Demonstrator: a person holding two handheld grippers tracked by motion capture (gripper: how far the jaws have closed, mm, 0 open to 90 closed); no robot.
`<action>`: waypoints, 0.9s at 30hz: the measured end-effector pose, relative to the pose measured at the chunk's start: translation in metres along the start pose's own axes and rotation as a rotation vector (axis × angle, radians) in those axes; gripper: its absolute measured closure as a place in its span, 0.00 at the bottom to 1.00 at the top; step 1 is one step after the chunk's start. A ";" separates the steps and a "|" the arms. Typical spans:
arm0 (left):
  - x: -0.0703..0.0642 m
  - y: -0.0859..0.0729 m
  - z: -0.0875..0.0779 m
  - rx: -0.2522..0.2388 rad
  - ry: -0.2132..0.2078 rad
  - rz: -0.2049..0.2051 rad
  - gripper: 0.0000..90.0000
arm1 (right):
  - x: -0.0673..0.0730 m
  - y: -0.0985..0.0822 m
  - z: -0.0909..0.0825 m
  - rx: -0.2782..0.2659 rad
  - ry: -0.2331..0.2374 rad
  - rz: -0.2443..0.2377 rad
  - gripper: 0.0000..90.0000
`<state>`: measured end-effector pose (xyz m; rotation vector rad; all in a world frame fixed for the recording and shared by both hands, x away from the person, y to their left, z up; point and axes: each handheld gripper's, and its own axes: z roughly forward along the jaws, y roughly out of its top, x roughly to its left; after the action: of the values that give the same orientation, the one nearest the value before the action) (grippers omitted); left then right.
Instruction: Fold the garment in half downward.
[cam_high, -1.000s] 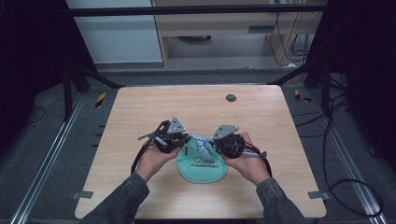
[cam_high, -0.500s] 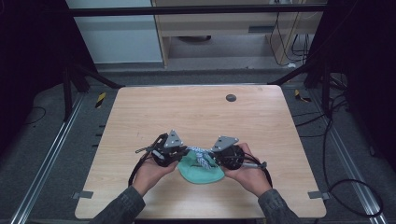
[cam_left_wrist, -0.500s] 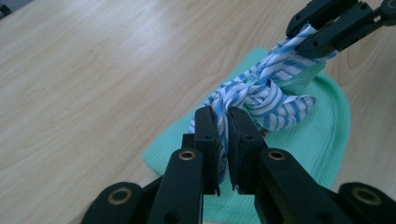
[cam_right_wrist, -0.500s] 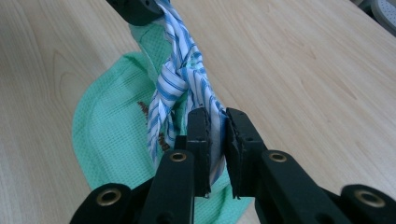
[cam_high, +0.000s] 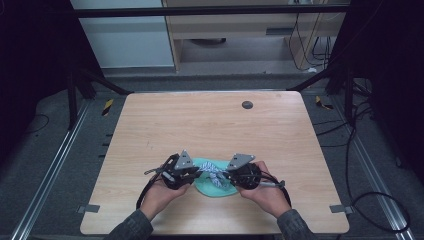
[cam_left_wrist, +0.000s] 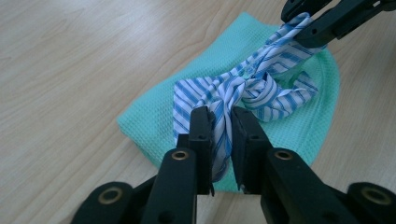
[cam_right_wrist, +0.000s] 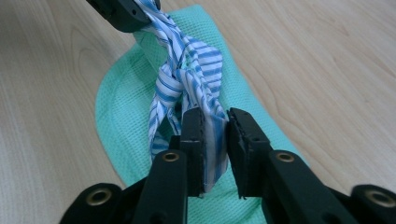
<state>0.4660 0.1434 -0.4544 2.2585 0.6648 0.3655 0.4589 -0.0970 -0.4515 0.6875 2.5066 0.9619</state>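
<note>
While each claw, jaws just easing apart, holds one end of the knotted striped cloth, left claw and right claw flank the knot above the green towel on the bench.

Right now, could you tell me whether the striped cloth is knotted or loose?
Knotted: the striped cloth twists into a knot above the green cloth, with an end between each gripper's jaws.

We see the green cloth partly covered by the knotted striped cloth, striped ends hidden between claws, forearms cut off at the bottom edge
</note>
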 end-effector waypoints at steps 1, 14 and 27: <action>-0.001 -0.001 0.000 -0.003 -0.003 -0.002 0.87 | 0.001 -0.001 0.000 0.003 0.000 -0.006 0.83; -0.009 -0.011 -0.004 -0.024 0.008 0.003 0.65 | 0.011 -0.004 -0.005 0.004 0.026 -0.007 0.71; -0.014 -0.025 -0.007 -0.036 0.000 -0.003 0.72 | 0.021 -0.008 -0.006 0.018 0.064 -0.019 0.70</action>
<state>0.4420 0.1544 -0.4686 2.2232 0.6569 0.3731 0.4363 -0.0935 -0.4559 0.6474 2.5755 0.9702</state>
